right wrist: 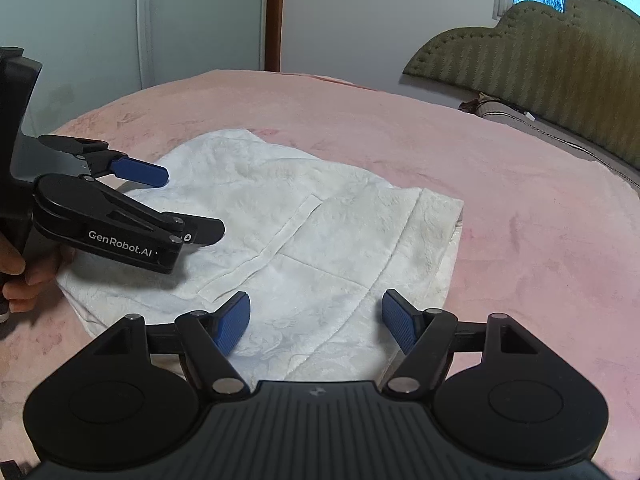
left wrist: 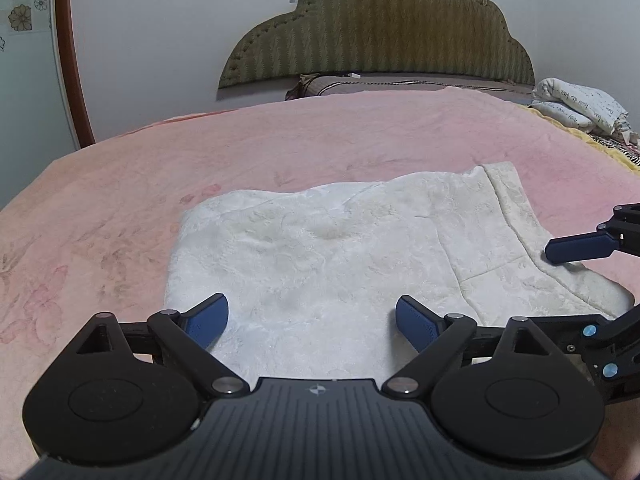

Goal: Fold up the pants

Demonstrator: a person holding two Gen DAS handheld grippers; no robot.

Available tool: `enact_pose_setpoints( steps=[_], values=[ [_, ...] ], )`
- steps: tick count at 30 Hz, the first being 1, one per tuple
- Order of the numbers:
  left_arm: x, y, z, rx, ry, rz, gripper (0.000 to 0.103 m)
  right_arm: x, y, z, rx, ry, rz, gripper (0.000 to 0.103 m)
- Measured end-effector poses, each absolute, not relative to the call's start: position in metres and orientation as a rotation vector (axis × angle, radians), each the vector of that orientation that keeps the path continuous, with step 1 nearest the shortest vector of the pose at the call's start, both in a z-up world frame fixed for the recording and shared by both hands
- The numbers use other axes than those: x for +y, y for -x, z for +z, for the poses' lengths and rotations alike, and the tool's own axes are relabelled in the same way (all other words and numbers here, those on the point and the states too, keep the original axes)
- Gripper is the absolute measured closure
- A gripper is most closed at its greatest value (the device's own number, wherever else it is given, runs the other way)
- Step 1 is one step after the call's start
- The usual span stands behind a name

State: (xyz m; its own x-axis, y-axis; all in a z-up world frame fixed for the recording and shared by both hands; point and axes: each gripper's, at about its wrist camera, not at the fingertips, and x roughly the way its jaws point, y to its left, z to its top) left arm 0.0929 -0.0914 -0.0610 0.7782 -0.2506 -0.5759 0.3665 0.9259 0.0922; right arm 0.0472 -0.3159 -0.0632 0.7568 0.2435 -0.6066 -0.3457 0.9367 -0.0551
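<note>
The white fleece pants [left wrist: 320,248] lie folded into a compact flat bundle on the pink bed blanket; they also show in the right wrist view [right wrist: 304,232]. My left gripper [left wrist: 312,324] is open and empty, hovering just above the bundle's near edge. My right gripper [right wrist: 316,320] is open and empty over the bundle's near right part, beside the waistband. One blue fingertip of the right gripper [left wrist: 580,246] shows at the right of the left wrist view. The left gripper [right wrist: 176,204] shows at the left of the right wrist view, held by a hand.
The pink blanket [left wrist: 120,208] covers the whole bed around the pants. A green padded headboard [left wrist: 380,32] stands at the far end. A folded white printed cloth [left wrist: 580,106] lies at the far right corner. A wardrobe [right wrist: 120,20] stands beyond the bed.
</note>
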Motion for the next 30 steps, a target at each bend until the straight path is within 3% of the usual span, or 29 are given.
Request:
enact_pose_setpoints(
  steps=[13, 23, 30],
  values=[
    [-0.060, -0.088, -0.038, 0.520, -0.185, -0.290, 0.009, -0.356, -0.047, -0.061, 0.630, -0.002, 0.339, 0.025],
    [0.044, -0.150, -0.066, 0.902, 0.428, -0.602, 0.010, -0.448, -0.087, -0.098, 0.762, -0.536, 0.503, 0.023],
    [0.052, -0.169, -0.087, 0.931, 0.598, -0.770, 0.002, -0.441, -0.127, -0.113, 0.823, -0.654, 0.745, 0.019]
  ],
)
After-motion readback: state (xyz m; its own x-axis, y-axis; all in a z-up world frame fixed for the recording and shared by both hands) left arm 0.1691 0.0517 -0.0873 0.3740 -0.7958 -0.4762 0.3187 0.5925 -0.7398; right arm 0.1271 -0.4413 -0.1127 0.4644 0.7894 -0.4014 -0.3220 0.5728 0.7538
